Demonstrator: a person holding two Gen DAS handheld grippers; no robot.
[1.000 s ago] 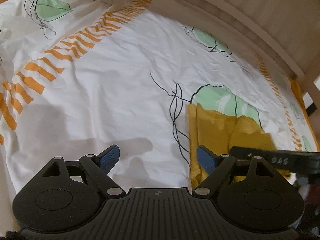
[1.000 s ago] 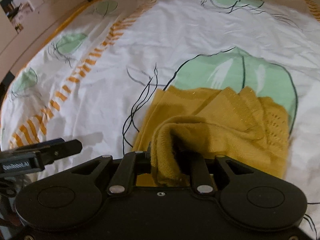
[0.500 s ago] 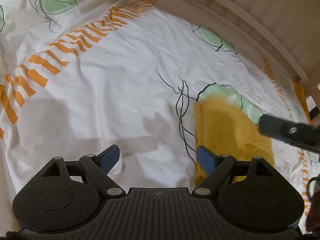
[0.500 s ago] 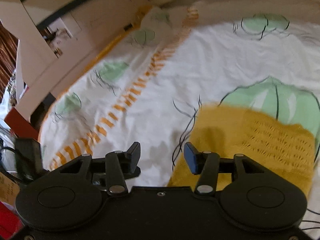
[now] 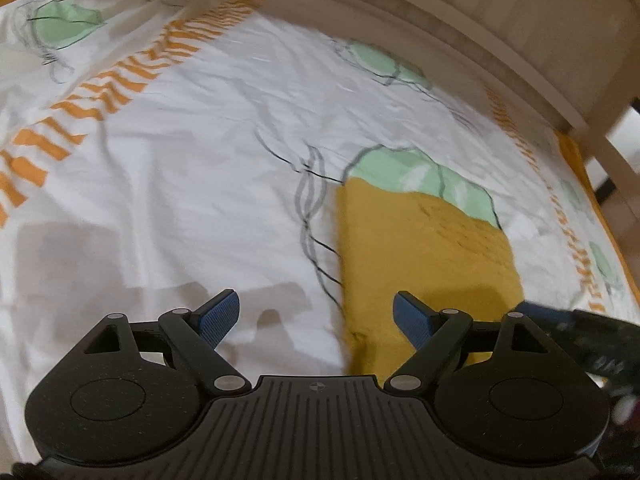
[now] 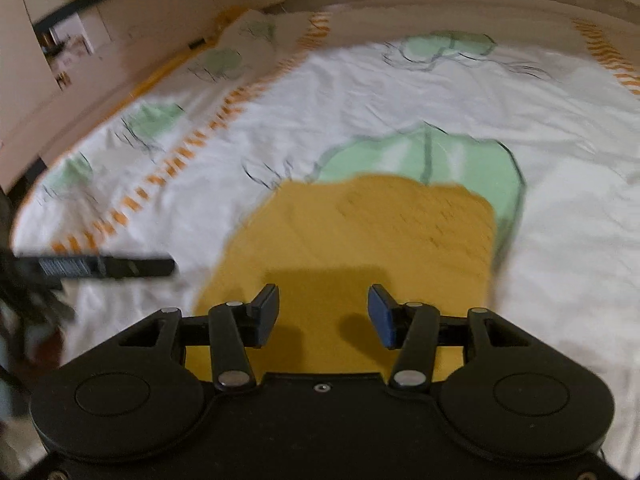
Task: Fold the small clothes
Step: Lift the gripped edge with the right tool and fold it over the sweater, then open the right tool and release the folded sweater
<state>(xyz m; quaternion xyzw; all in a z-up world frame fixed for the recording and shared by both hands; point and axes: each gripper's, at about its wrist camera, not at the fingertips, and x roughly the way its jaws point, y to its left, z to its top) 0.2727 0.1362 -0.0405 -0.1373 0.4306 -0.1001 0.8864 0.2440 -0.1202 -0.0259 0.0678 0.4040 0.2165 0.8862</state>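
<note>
Here, mustard knit garment [image 6: 360, 248] flat on bedsheet [image 5: 180, 168], both tongs wide, empty.

Left claw [image 5: 316, 318] spread wide, empty; mustard garment [image 5: 424, 248] flat on bedsheet [image 5: 192, 168].

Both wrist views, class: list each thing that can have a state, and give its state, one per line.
Left gripper: open, holding nothing, over the white sheet.
Right gripper: open, holding nothing, above the garment.
Mustard knit garment: folded, lying flat on the sheet, in neither gripper.
Printed bed sheet: spread out, lightly creased.
</note>
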